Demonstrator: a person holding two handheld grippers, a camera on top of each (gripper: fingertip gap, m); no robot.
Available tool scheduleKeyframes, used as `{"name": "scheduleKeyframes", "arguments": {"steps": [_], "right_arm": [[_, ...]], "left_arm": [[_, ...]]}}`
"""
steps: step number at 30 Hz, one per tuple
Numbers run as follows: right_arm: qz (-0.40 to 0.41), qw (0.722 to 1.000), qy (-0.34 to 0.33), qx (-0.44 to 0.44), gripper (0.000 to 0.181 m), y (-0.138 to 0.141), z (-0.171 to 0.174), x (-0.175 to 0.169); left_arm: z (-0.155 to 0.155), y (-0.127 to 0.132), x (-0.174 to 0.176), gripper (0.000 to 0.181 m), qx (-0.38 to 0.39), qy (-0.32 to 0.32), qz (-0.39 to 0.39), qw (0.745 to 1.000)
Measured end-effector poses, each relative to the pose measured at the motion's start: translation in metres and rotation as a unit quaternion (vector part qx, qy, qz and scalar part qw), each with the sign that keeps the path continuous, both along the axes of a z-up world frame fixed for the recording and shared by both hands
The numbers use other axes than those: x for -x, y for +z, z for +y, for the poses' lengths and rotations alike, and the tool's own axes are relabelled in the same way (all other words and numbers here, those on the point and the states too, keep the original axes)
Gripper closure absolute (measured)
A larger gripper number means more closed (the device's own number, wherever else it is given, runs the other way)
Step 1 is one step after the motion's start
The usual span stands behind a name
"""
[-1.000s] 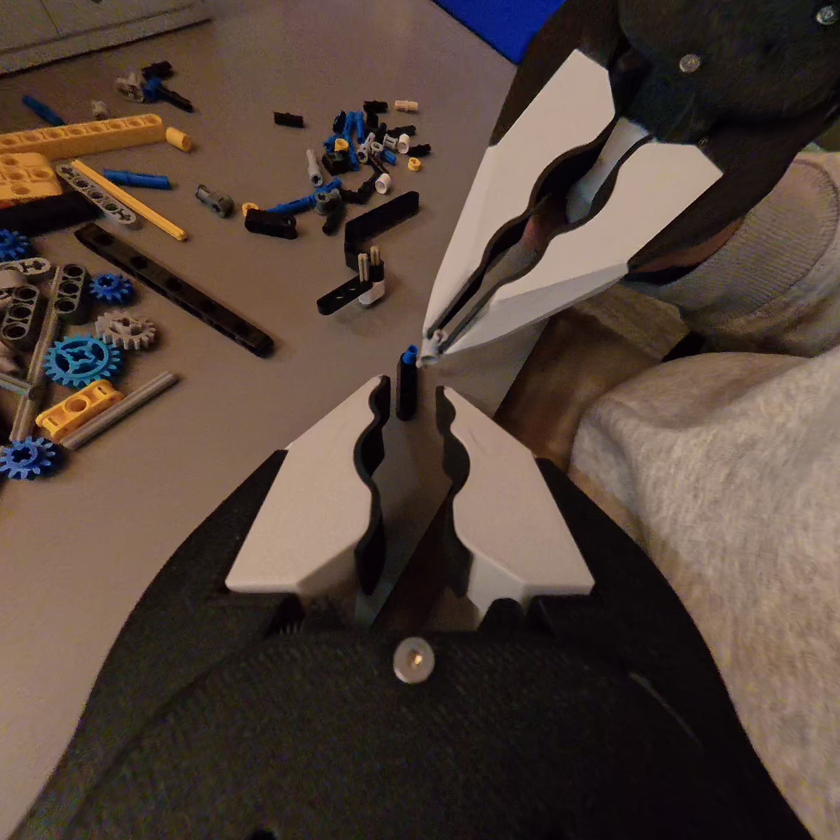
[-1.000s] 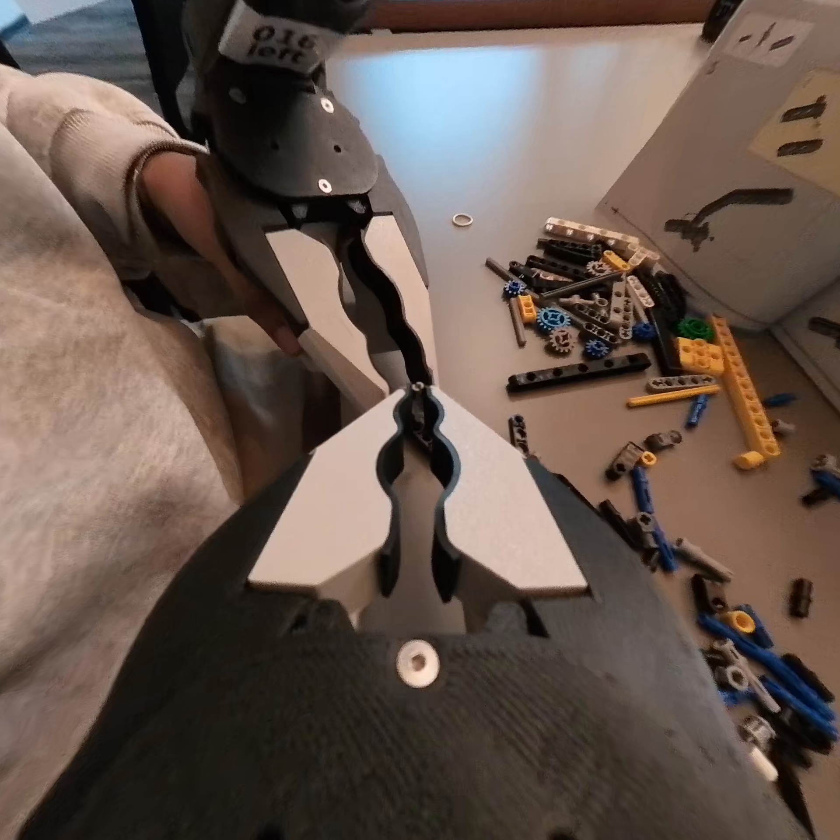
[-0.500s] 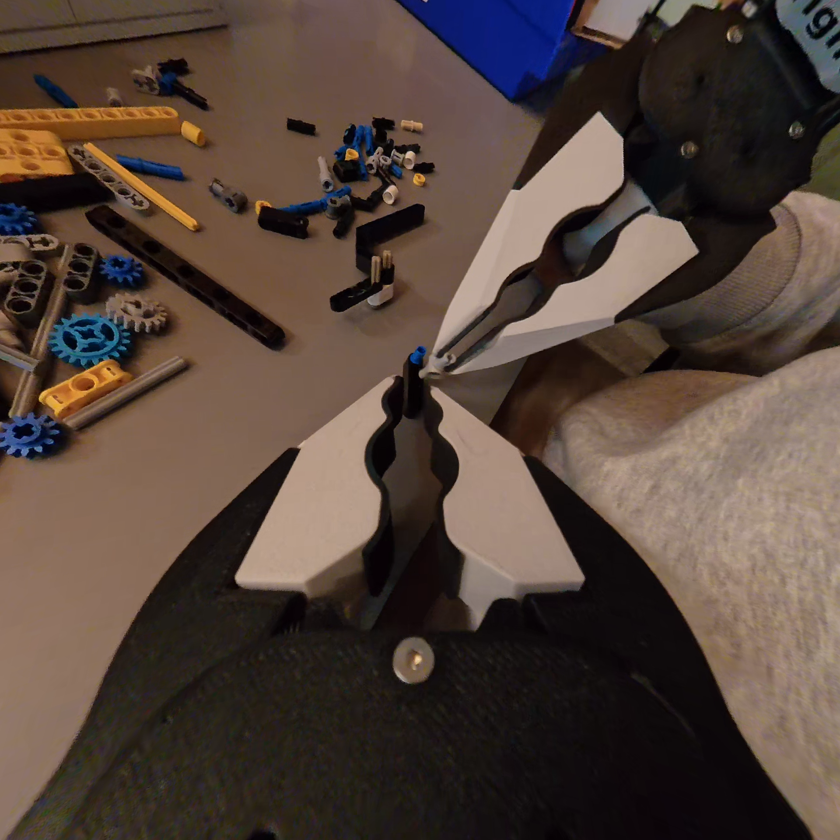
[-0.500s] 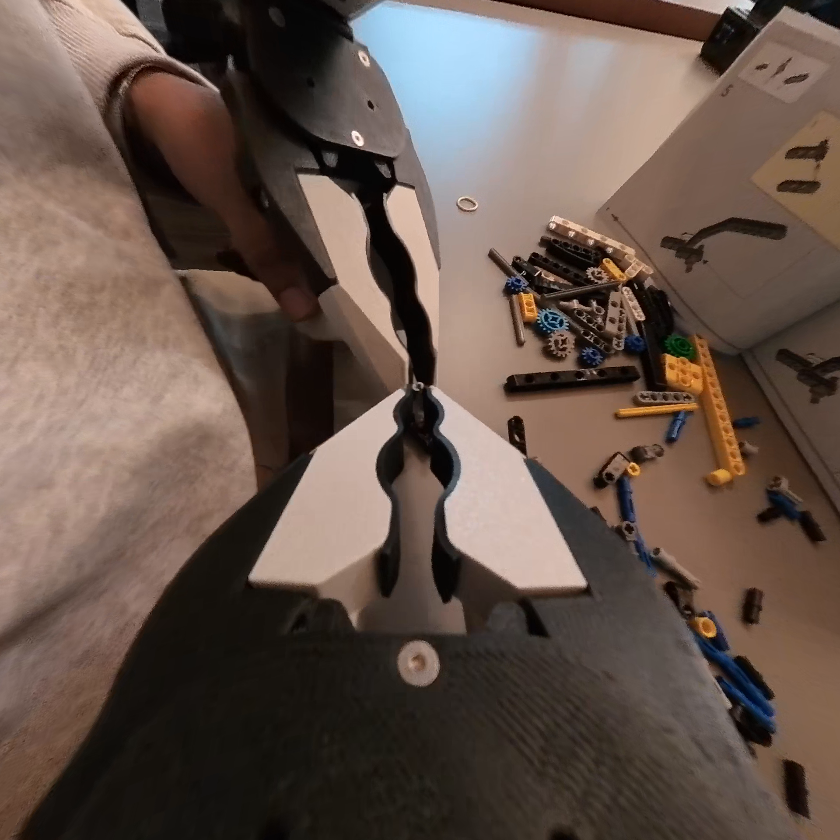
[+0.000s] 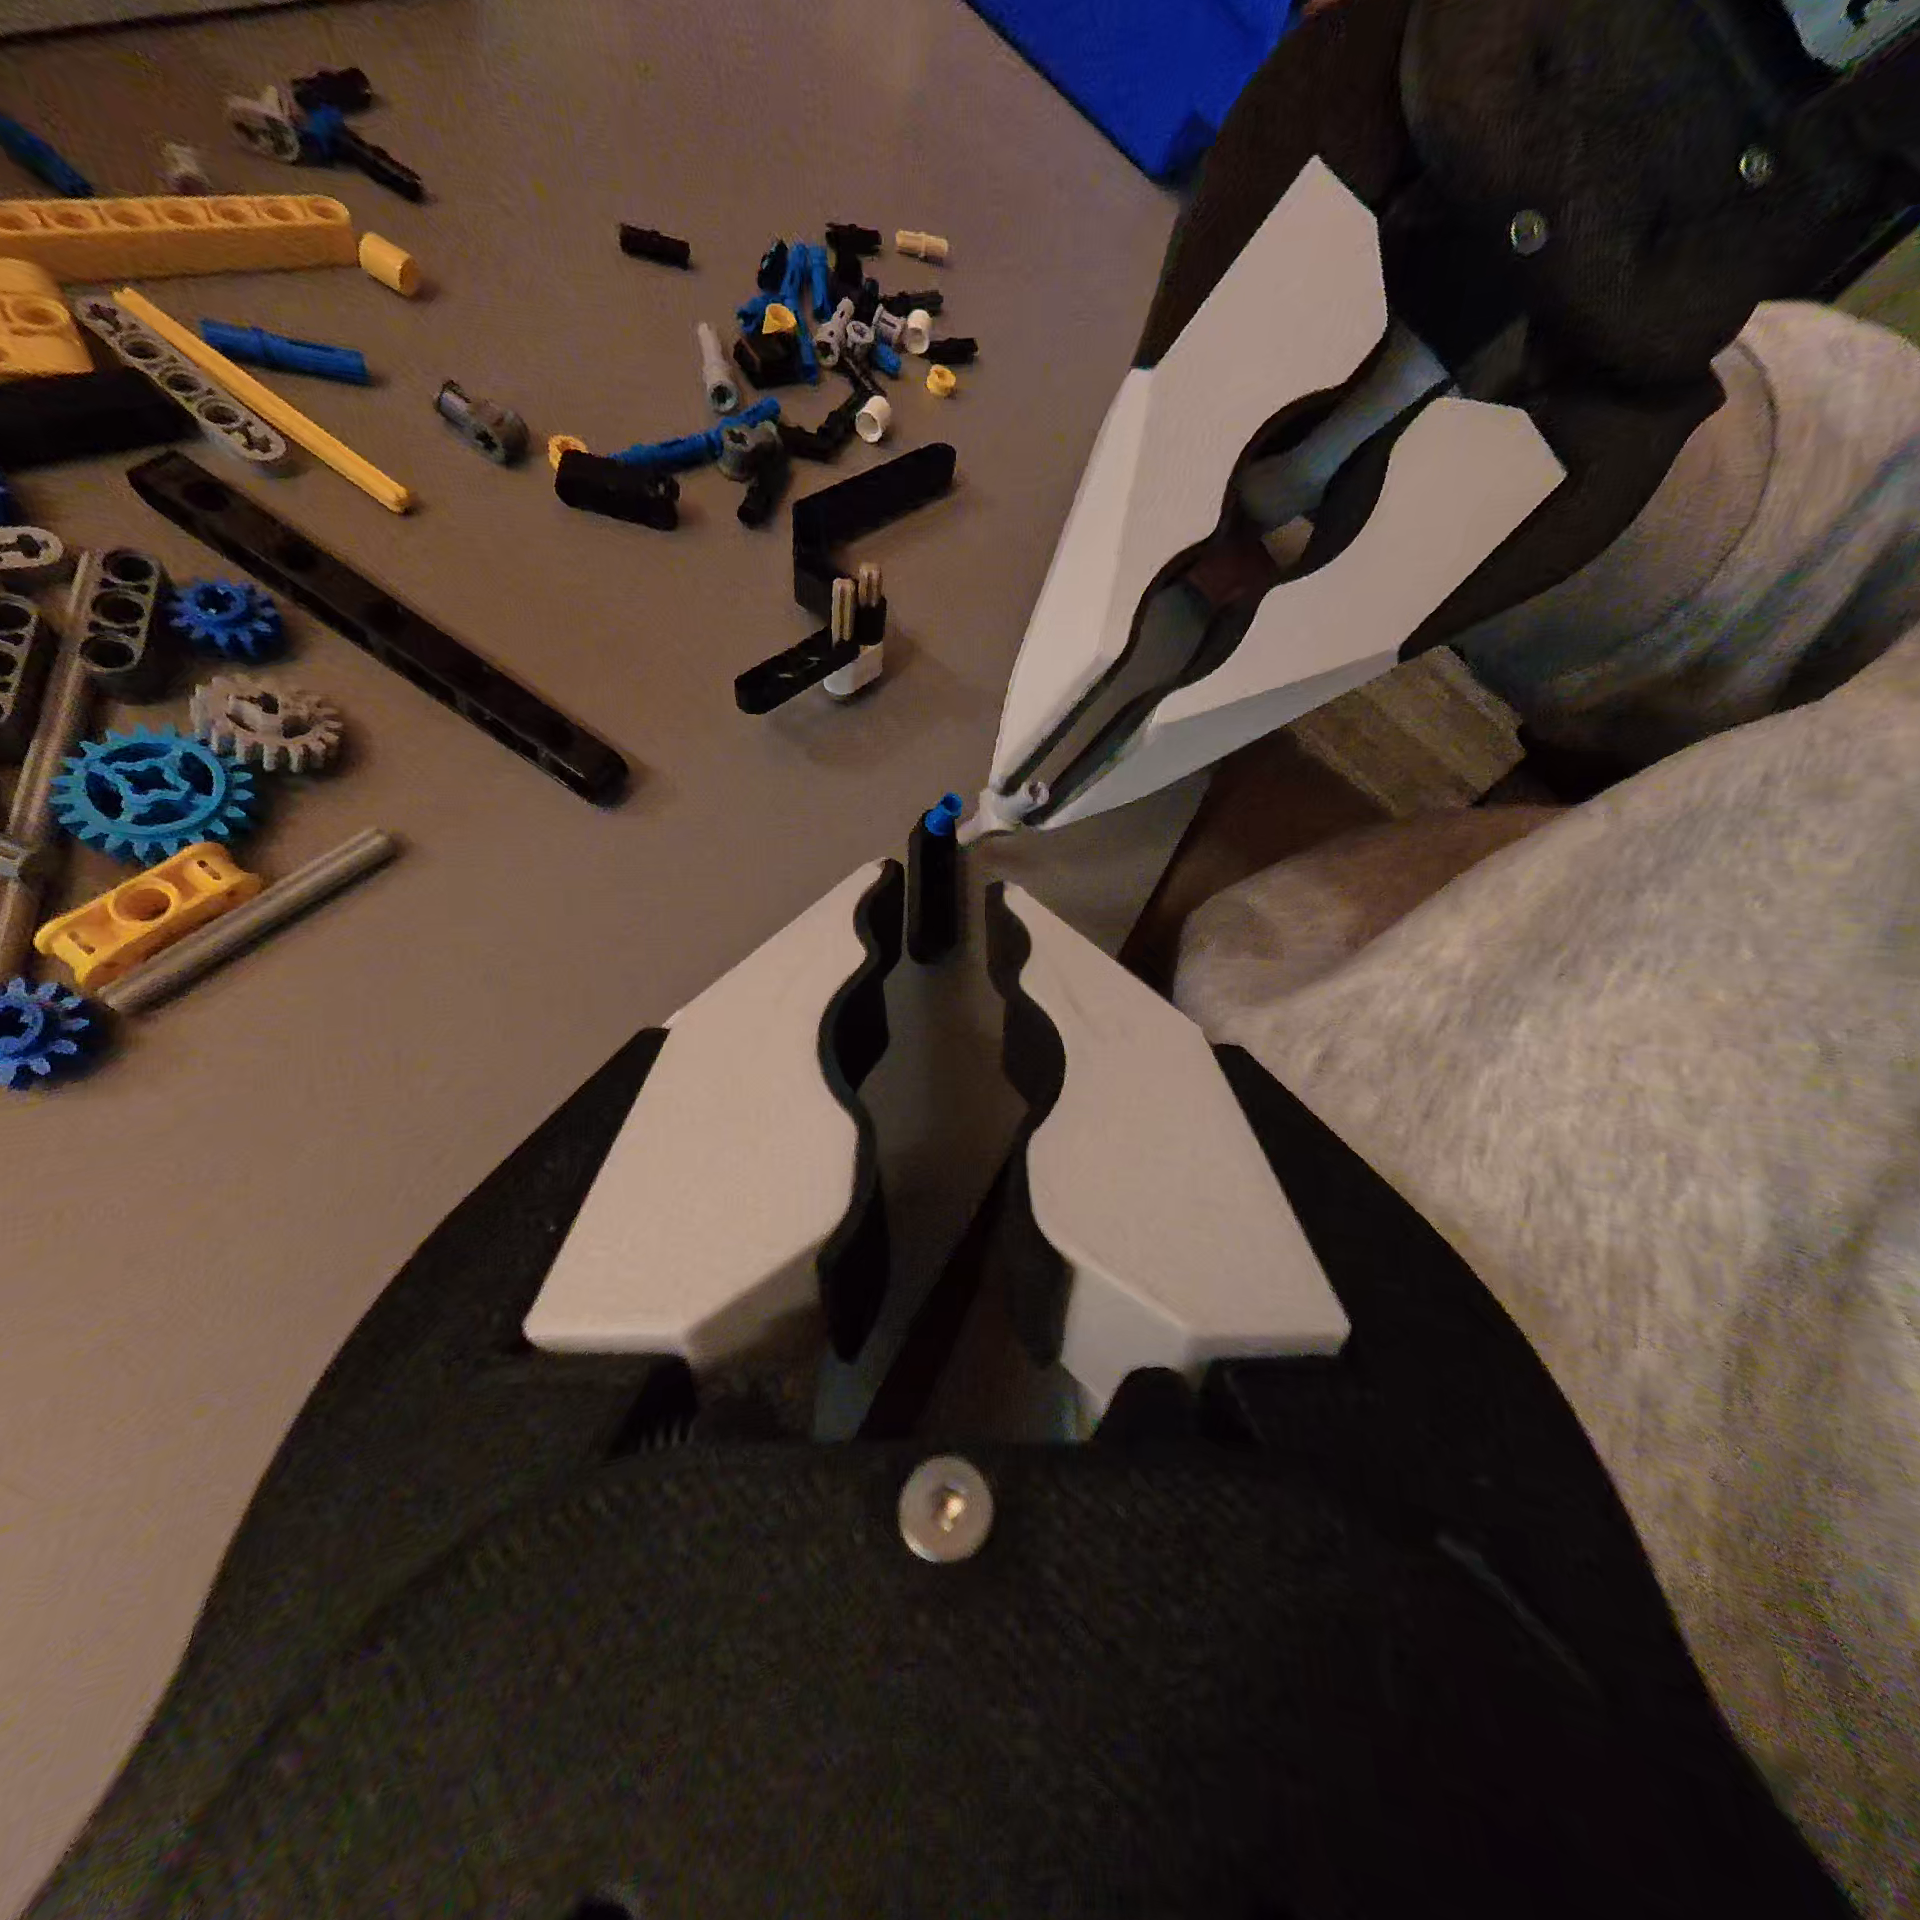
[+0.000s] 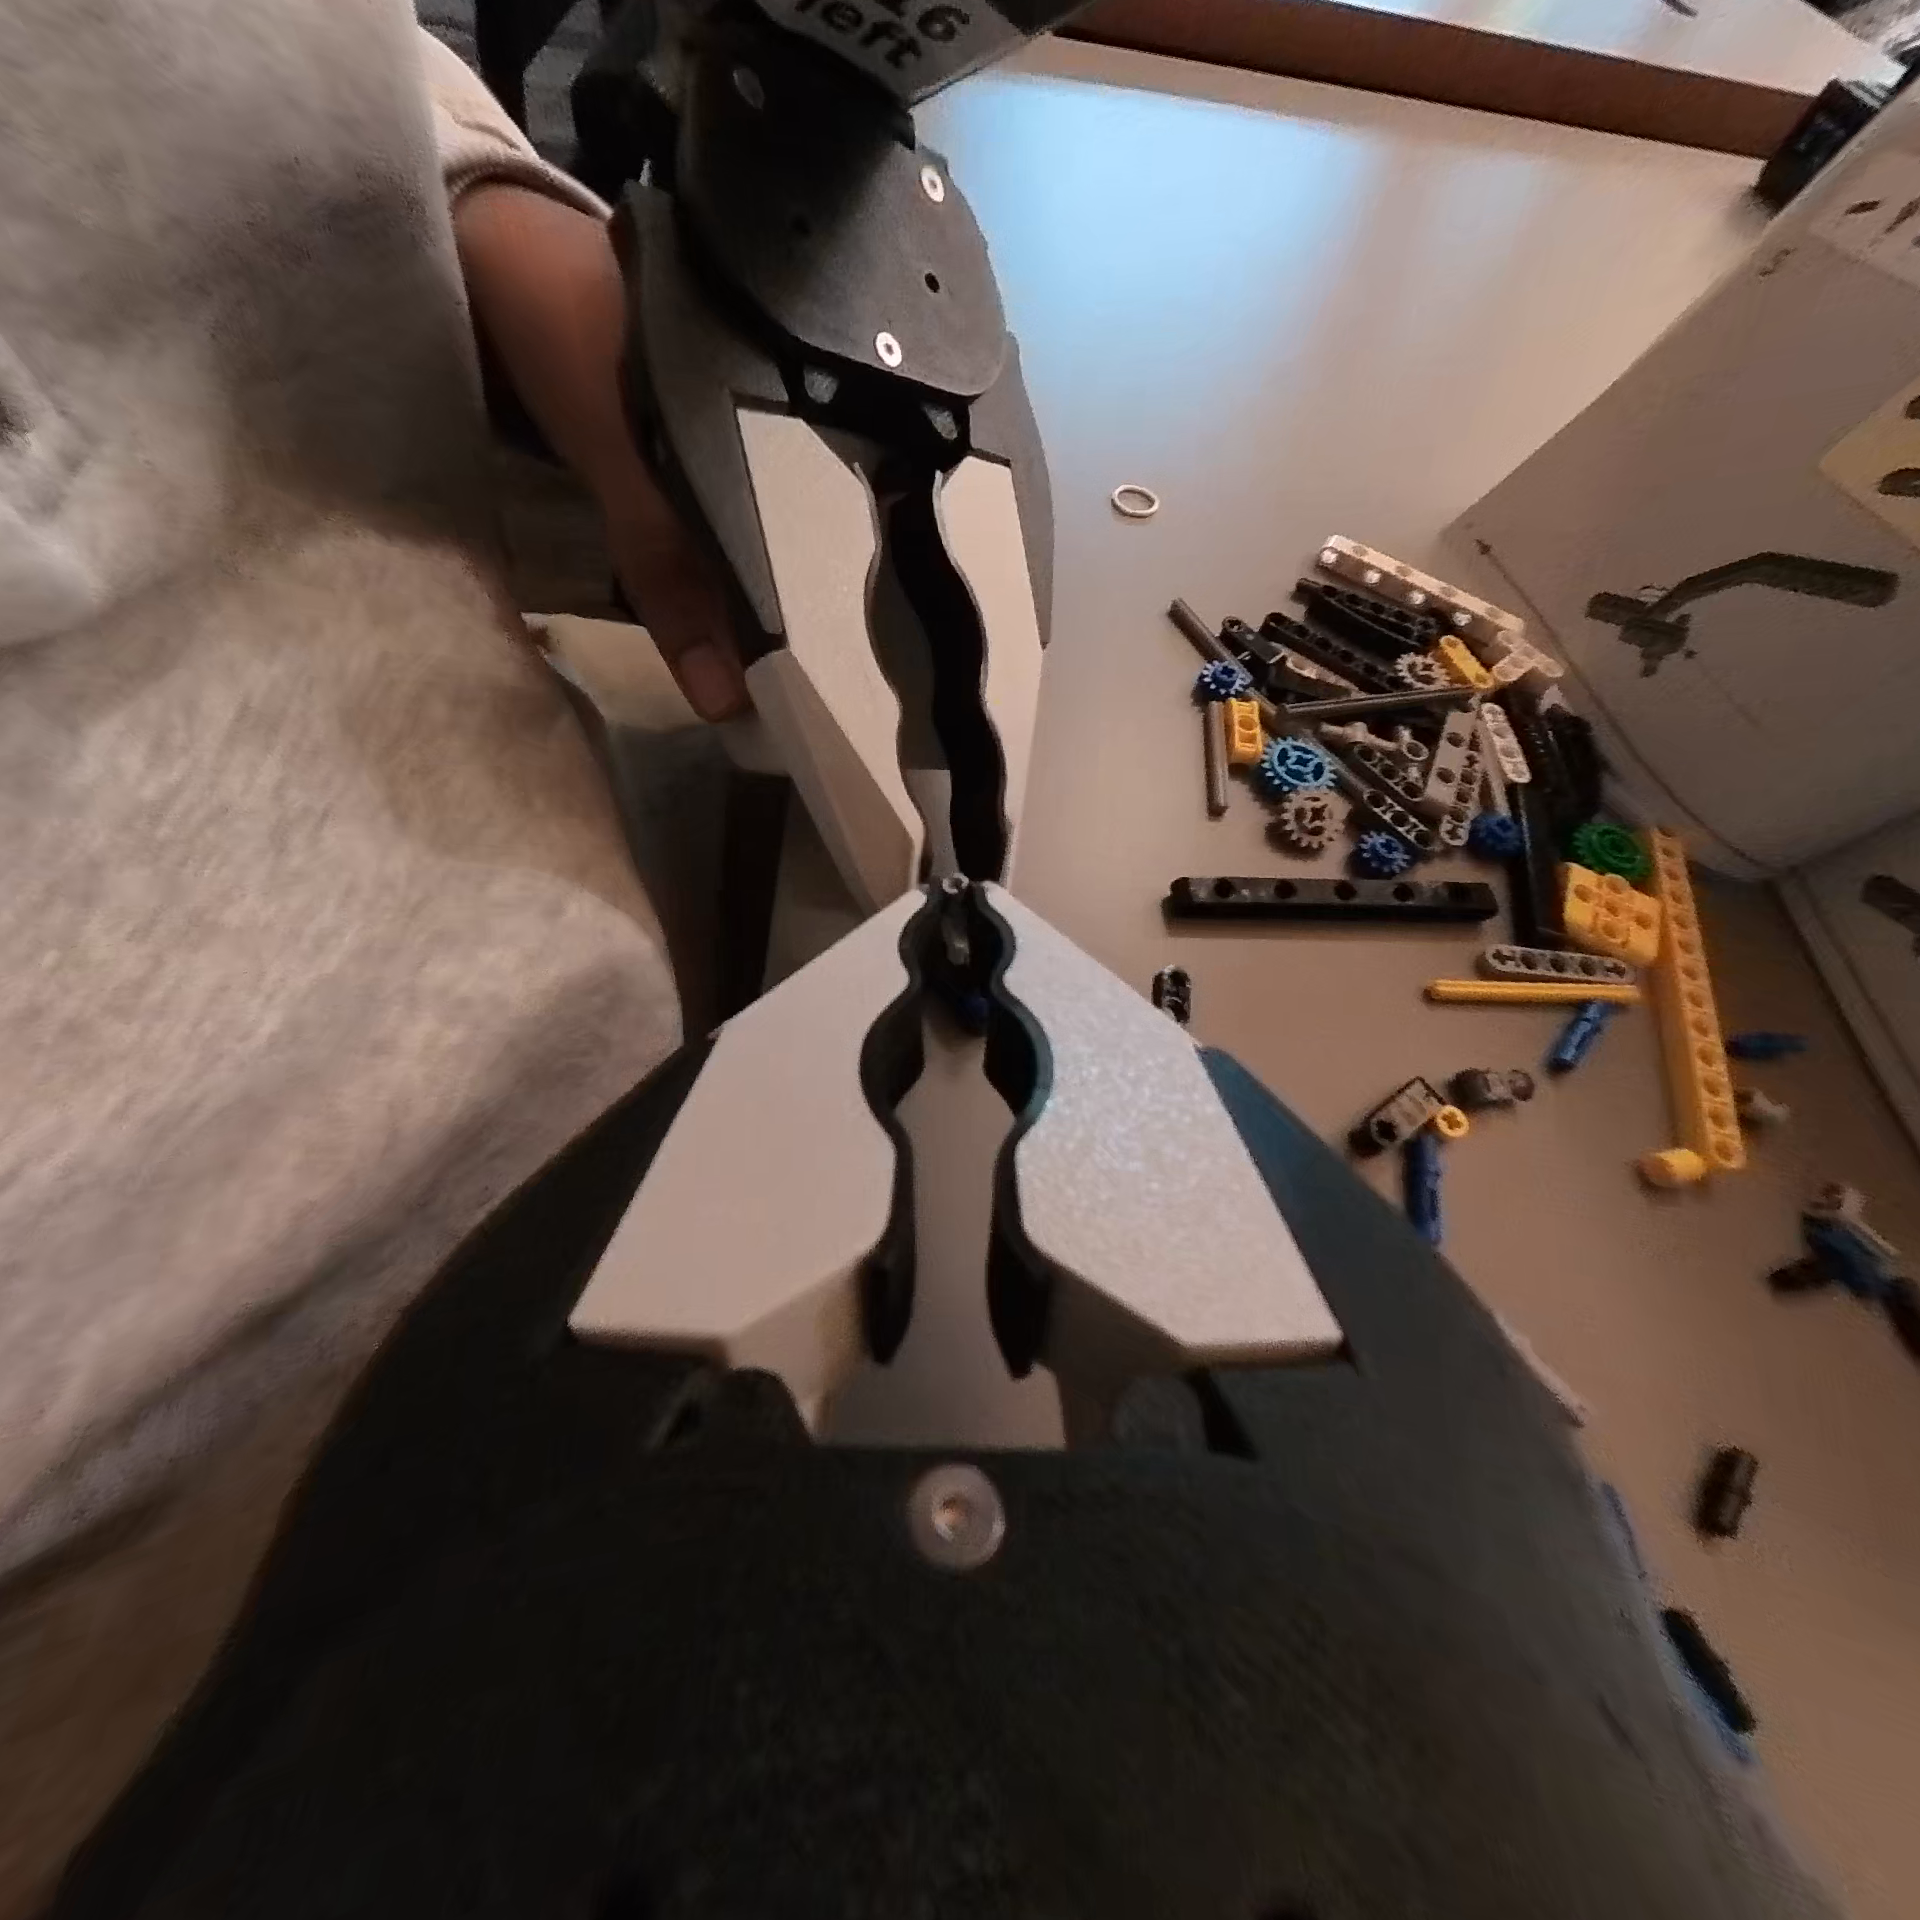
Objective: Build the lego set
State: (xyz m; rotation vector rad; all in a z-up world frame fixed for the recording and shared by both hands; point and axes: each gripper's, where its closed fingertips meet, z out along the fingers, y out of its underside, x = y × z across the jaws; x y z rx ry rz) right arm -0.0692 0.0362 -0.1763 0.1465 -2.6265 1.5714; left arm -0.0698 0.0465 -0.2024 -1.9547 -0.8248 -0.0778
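Note:
My left gripper (image 5: pixel 940 883) hovers above the grey table (image 5: pixel 520 1039). A short black piece (image 5: pixel 932 894) with a blue pin (image 5: pixel 943 812) on top stands between its fingertips. The jaws are a little apart, with a gap showing on the piece's right side. My right gripper (image 5: pixel 1013 805) comes in from the upper right, shut on a small grey pin (image 6: pixel 954 914) whose end meets the black piece near its top. In the right wrist view my right gripper (image 6: pixel 954 904) meets the tip of the left gripper (image 6: pixel 961 862). A bit of blue (image 6: pixel 971 1003) shows behind the jaws.
Loose parts lie on the table: a long black beam (image 5: pixel 384 634), a black L-beam (image 5: pixel 862 509), blue gears (image 5: pixel 151 795), a yellow beam (image 5: pixel 177 234) and several small pins (image 5: pixel 831 332). An instruction booklet (image 6: pixel 1714 582) lies to the right. The person's grey sleeve (image 5: pixel 1558 1143) fills the near side. My two grippers' fingertips are within a few centimetres of each other.
Half a second ago the left jaws were closed against the black piece; now they have parted slightly. The right gripper's tip stays at the piece's top. Both grippers shifted a little.

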Motion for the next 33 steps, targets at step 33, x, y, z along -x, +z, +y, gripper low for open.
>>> {"name": "scheduleKeyframes", "arguments": {"steps": [33], "right_arm": [[-0.031, 0.999, 0.011, -0.033, 0.179, -0.01, -0.0015, 0.0007]], "left_arm": [[-0.0005, -0.0033, -0.0014, 0.165, 0.029, -0.038, 0.001, 0.999]]}}
